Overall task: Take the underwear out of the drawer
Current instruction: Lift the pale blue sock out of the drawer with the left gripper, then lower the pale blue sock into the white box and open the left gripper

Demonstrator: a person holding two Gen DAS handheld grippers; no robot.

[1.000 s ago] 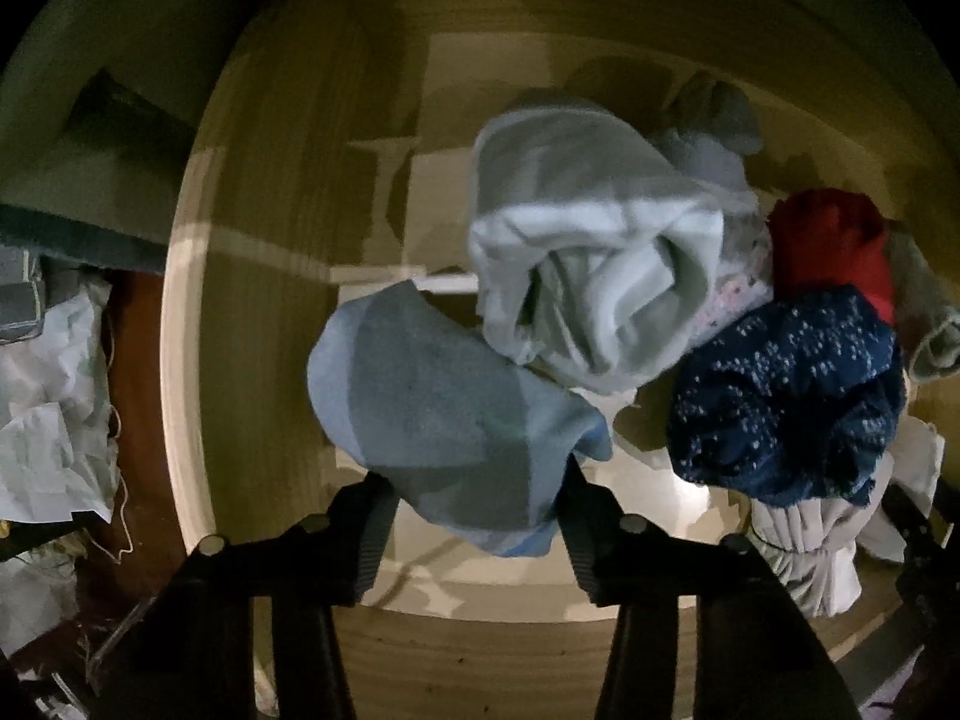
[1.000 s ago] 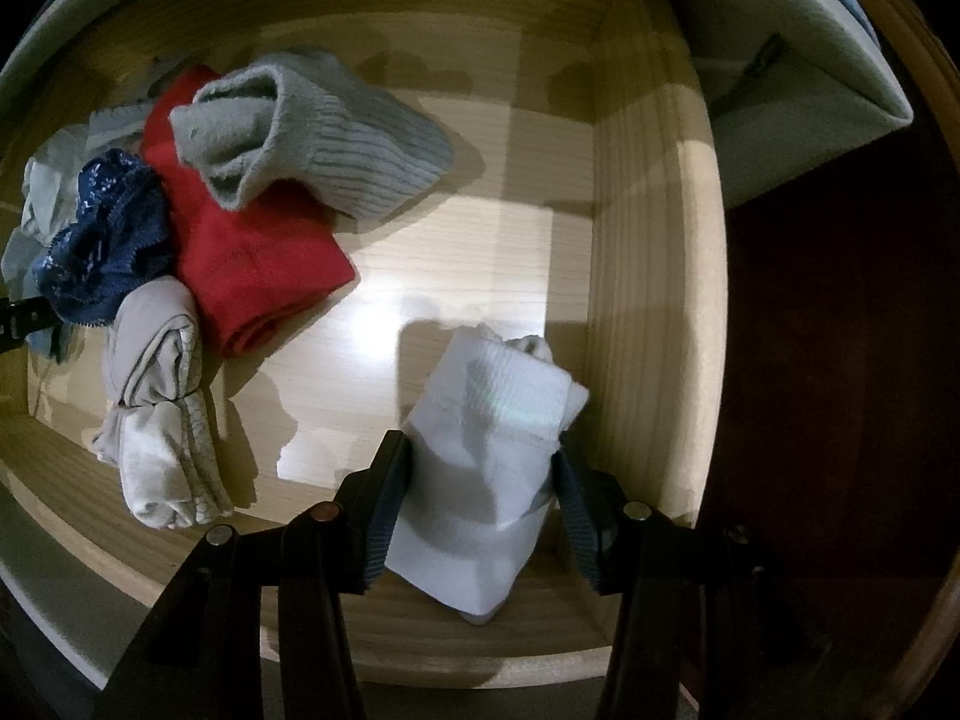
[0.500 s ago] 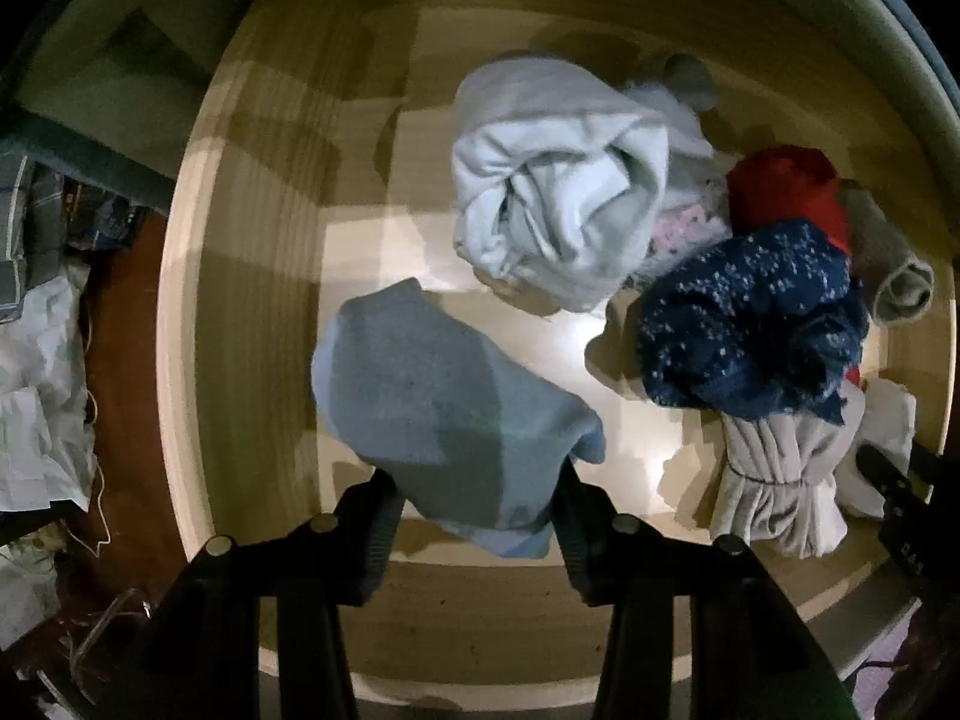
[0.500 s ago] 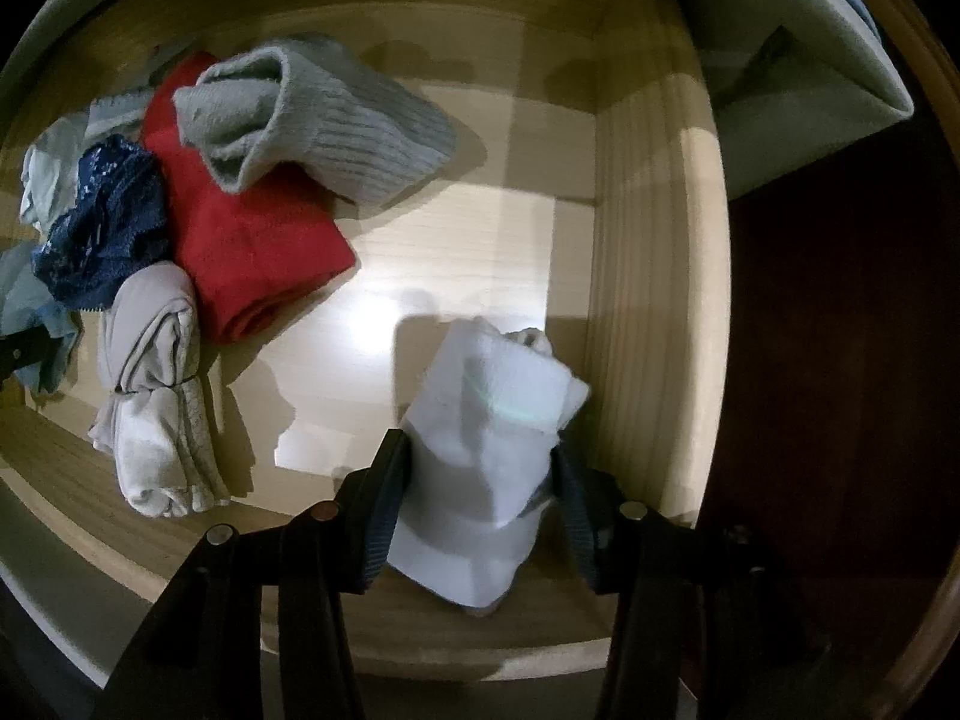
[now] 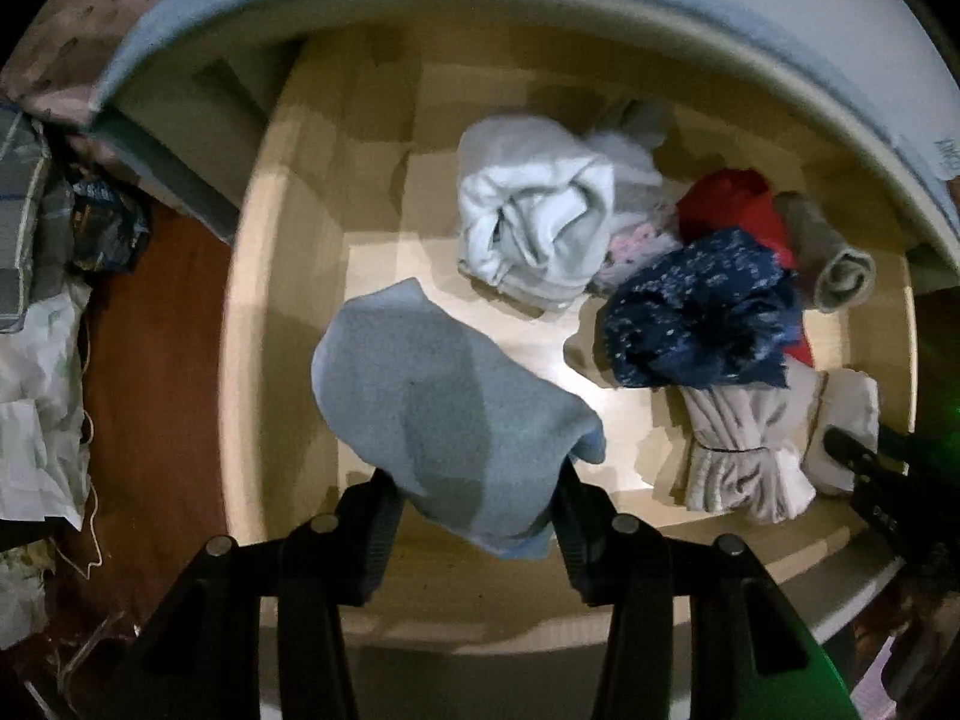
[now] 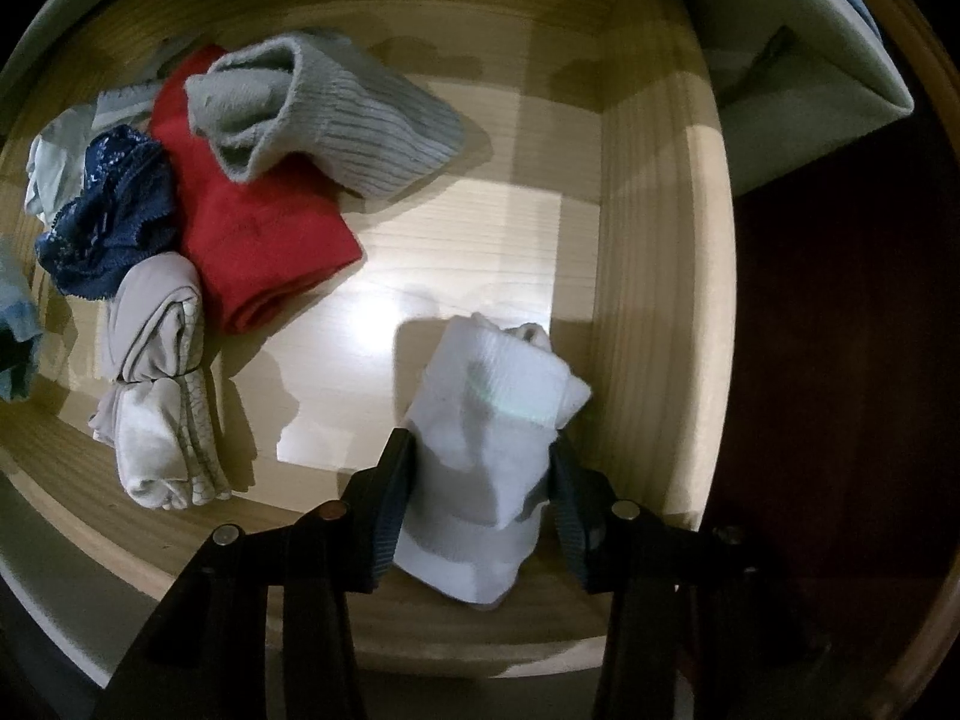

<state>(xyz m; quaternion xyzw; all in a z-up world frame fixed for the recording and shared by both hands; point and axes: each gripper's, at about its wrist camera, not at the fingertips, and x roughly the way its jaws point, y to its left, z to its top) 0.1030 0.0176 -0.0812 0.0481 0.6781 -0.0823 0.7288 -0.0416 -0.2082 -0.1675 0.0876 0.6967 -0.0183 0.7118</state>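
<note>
Over wooden drawer (image 5: 282,276), left gripper (image 5: 474,504) clamps blue garment (image 5: 444,414), right gripper (image 6: 480,480) white roll (image 6: 486,438).

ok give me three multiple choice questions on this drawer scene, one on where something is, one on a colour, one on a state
1. Where does the red garment lie?
A. under the grey ribbed sock
B. outside the drawer
C. between the right gripper's fingers

2. What colour is the bundle in the left gripper?
A. red
B. light blue
C. black

3. What state is the right gripper in?
A. open and empty
B. shut on a white bundle
C. out of view

Answers:
1 A, the sock overlaps its top edge.
2 B, the light blue bundle sits between the fingers.
3 B, both fingers press its sides.
</note>
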